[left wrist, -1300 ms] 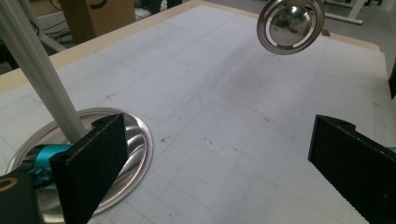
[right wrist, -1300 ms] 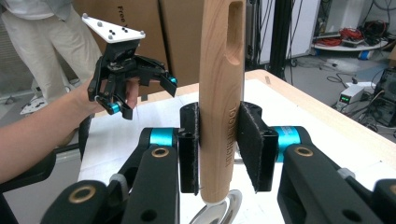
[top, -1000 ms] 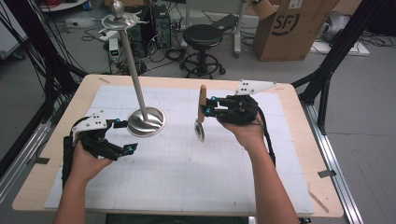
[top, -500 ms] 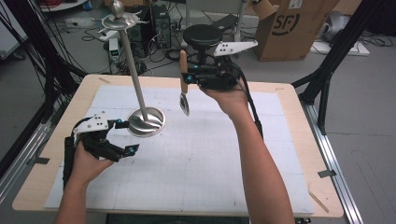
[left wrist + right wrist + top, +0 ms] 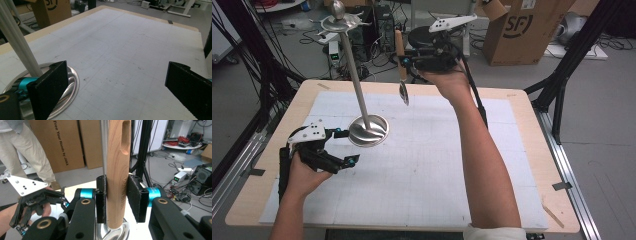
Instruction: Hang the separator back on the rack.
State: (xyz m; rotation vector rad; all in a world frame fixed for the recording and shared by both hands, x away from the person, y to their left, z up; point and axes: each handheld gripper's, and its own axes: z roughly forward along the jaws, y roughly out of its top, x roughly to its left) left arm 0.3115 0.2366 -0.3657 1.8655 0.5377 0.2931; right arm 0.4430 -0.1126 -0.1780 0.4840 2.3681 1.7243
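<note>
Holding a wooden-handled metal spoon (image 5: 401,65) upright, the right gripper (image 5: 408,62) has its jaws clamped tight on the handle, up in the air past the table's far edge. The left gripper (image 5: 346,146) rests wide open and empty beside the shiny round-based metal stand (image 5: 368,130).

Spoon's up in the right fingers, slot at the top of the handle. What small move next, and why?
Probably carry the spoon left toward the hooks at the top of the stand. The right gripper clamps the handle upright, and the left gripper is open beside the stand's base.
</note>
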